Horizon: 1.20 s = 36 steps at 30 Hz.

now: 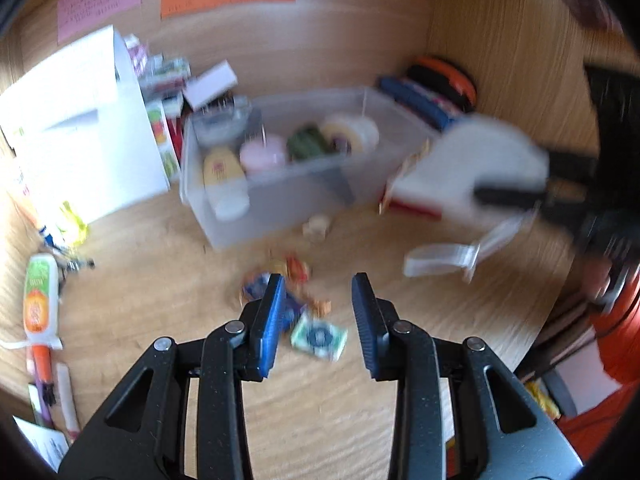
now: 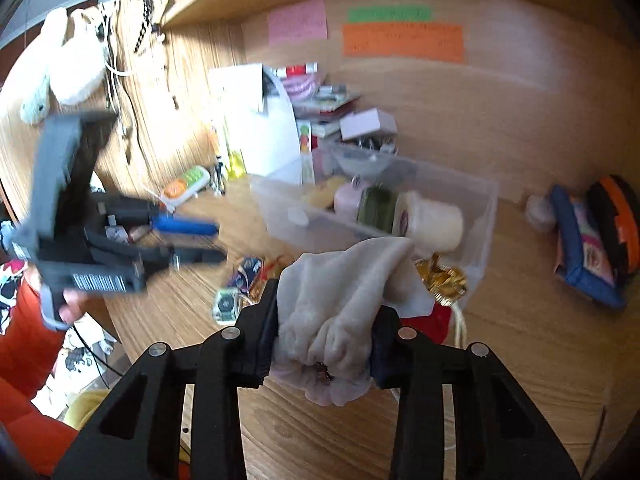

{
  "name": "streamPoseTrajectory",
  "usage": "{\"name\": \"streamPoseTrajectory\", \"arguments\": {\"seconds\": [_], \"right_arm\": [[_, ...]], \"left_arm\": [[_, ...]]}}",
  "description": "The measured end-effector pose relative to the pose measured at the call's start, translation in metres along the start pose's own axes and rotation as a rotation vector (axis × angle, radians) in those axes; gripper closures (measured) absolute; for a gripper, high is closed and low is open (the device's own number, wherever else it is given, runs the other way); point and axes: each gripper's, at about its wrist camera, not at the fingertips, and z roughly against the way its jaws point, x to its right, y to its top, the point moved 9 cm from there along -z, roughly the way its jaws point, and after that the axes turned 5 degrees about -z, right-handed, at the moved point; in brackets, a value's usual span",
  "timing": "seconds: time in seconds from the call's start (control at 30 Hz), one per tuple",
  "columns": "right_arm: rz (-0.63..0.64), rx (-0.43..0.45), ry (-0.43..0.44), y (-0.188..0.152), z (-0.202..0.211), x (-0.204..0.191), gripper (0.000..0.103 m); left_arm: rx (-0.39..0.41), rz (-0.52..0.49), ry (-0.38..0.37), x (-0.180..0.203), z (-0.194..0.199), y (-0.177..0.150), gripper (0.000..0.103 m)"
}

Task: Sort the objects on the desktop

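Note:
My right gripper (image 2: 325, 316) is shut on a pale grey-white cloth pouch (image 2: 344, 300), held above the desk in front of a clear plastic bin (image 2: 486, 216); the pouch also shows in the left wrist view (image 1: 476, 160). The bin (image 1: 192, 196) holds a tape roll (image 1: 352, 132), a green roll, a pink item and a yellow bottle. My left gripper (image 1: 319, 312) is open and empty above small packets (image 1: 318, 338) and wrappers on the desk. It also shows in the right wrist view (image 2: 192, 240).
A white box (image 1: 84, 128) stands left of the bin. A glue tube (image 1: 38, 296) and pens lie at the left edge. A clear plastic piece (image 1: 444, 258) lies at right. An orange-black case (image 2: 612, 220) and blue pouch (image 2: 580, 248) sit far right.

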Motion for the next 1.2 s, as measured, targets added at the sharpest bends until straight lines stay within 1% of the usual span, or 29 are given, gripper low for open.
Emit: {"name": "streamPoseTrajectory", "arguments": {"seconds": [0.1, 0.2, 0.23, 0.3, 0.4, 0.53, 0.57, 0.6, 0.67, 0.77, 0.8, 0.83, 0.9, 0.97, 1.0, 1.07, 1.2], "right_arm": [[-0.006, 0.019, -0.001, 0.008, 0.007, 0.002, 0.069], [-0.021, 0.026, 0.007, 0.011, 0.011, 0.005, 0.069], [-0.026, 0.025, 0.007, 0.012, 0.011, 0.005, 0.069], [-0.033, 0.021, 0.007, 0.011, 0.009, 0.006, 0.069], [-0.037, 0.008, 0.012, 0.008, 0.008, 0.005, 0.069], [-0.028, 0.009, 0.011, 0.007, 0.011, 0.002, 0.069], [-0.029, 0.01, 0.014, 0.006, 0.012, 0.001, 0.069], [-0.029, 0.01, 0.016, 0.006, 0.012, 0.0, 0.069], [-0.028, 0.007, 0.019, 0.006, 0.01, -0.001, 0.069], [-0.032, 0.0, 0.032, 0.004, 0.008, -0.003, 0.069], [-0.032, -0.002, 0.039, 0.003, 0.008, -0.004, 0.069], [-0.032, -0.003, 0.042, 0.003, 0.007, -0.005, 0.069], [-0.03, -0.002, 0.039, 0.003, 0.007, -0.005, 0.069], [-0.032, -0.005, 0.042, 0.003, 0.006, -0.005, 0.069], [-0.034, -0.006, 0.045, 0.003, 0.005, -0.005, 0.069], [-0.036, -0.009, 0.049, 0.003, 0.004, -0.005, 0.069], [-0.038, -0.007, 0.049, 0.003, 0.003, -0.005, 0.069]], "left_arm": [[-0.057, -0.012, -0.009, 0.006, -0.014, -0.021, 0.069], [-0.086, 0.0, -0.03, 0.01, -0.026, -0.031, 0.068], [-0.07, -0.002, -0.02, 0.01, -0.026, -0.029, 0.067], [-0.067, 0.0, -0.025, 0.012, -0.028, -0.029, 0.066], [-0.063, -0.017, 0.002, 0.013, -0.03, -0.029, 0.064], [-0.065, -0.014, 0.022, 0.009, -0.031, -0.027, 0.064], [-0.066, -0.016, 0.04, 0.007, -0.032, -0.027, 0.063], [-0.067, -0.015, 0.048, 0.005, -0.033, -0.028, 0.059], [-0.08, -0.002, 0.045, 0.003, -0.036, -0.03, 0.055], [-0.107, 0.008, 0.039, 0.001, -0.045, -0.037, 0.055], [-0.104, 0.006, 0.043, 0.001, -0.045, -0.039, 0.055], [-0.101, 0.005, 0.047, 0.001, -0.045, -0.039, 0.055], [-0.097, 0.01, 0.055, 0.0, -0.044, -0.039, 0.065], [-0.093, 0.025, 0.05, -0.003, -0.042, -0.039, 0.083], [-0.094, 0.041, 0.042, -0.005, -0.042, -0.039, 0.088], [-0.092, 0.071, 0.033, -0.01, -0.04, -0.041, 0.088], [-0.072, 0.08, 0.058, -0.014, -0.031, -0.042, 0.088]]}}
